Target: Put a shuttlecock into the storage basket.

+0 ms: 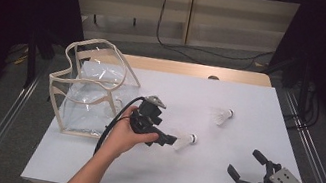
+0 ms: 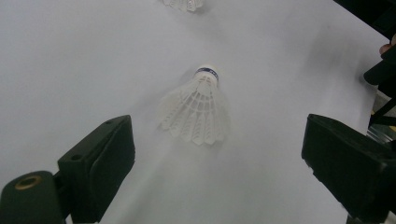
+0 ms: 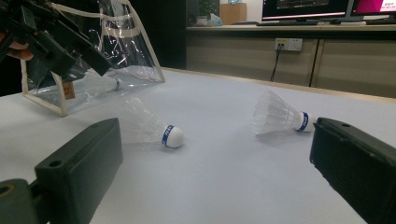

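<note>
A white shuttlecock lies on the white table top, cork pointing away from my left gripper. That gripper is open, its jaws standing wide on either side of the feather skirt without touching it. A second shuttlecock lies farther back on the right. My right gripper is open and empty near the front right corner, facing both shuttlecocks. A third shuttlecock shows through the wall of a clear bag.
The clear bag with cream trim stands open at the table's left side. The white table top ends close behind the right hand. Metal rails run along both sides of the table, and a cable crosses the floor beyond.
</note>
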